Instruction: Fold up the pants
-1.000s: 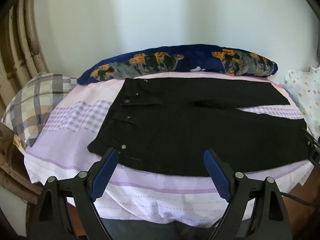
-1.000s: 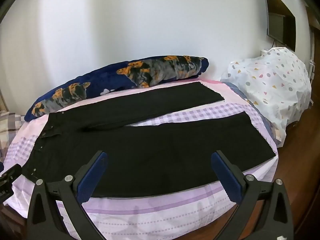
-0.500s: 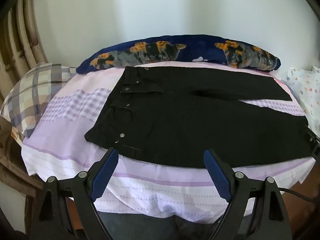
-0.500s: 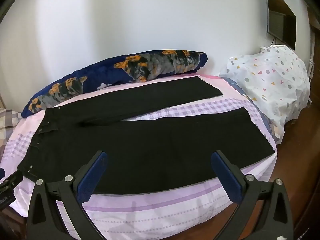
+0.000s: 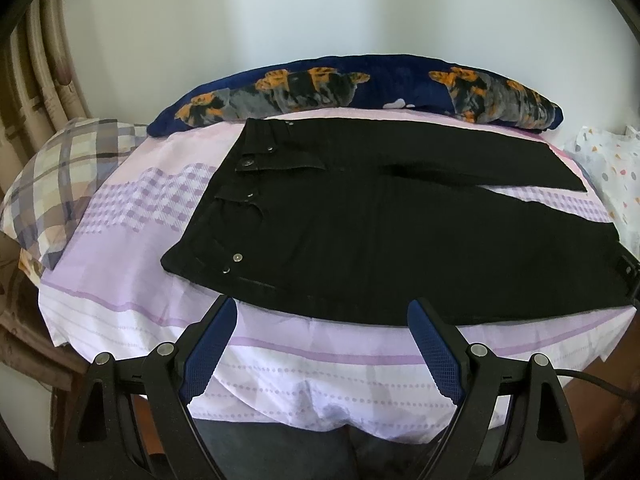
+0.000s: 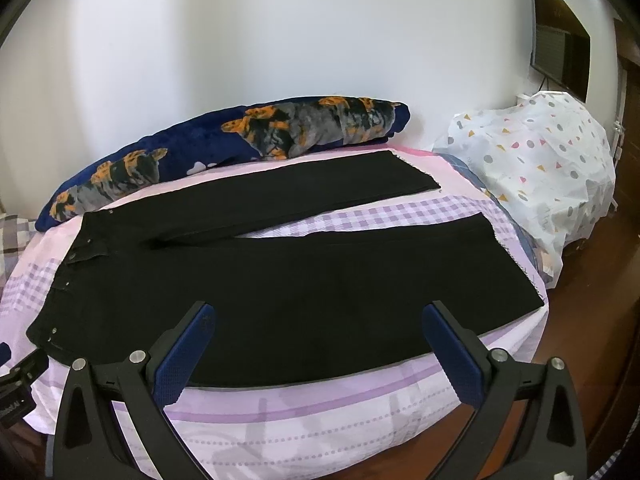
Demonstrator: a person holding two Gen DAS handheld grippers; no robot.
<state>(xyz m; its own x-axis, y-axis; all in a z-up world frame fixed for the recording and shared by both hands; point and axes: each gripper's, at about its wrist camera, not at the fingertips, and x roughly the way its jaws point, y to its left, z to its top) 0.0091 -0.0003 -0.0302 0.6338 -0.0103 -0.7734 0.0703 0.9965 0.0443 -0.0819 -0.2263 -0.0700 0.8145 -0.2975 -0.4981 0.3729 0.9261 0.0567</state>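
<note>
The black pants [image 5: 380, 232] lay flat across the bed [image 5: 280, 344], waistband [image 5: 224, 208] to the left, the two legs splayed apart toward the right with checked sheet showing between them. Both tools hung short of the near edge, touching nothing: the left hand-held gripper [image 5: 322, 344] stood wide open over the hip end, the right hand-held gripper [image 6: 320, 352] equally wide open over the near leg [image 6: 320, 300]. Nothing was folded yet, by the look of it. The job here, I'd say, was to pinch the near waist corner [image 5: 172, 260] and the near hem [image 6: 516, 280] (its frayed edge sat close to the bed's side) and carry them together onto the far leg [image 6: 300, 192], seams matched. How thick the cloth was, the lens didn't tell, so bite deep enough to catch both layers.
</note>
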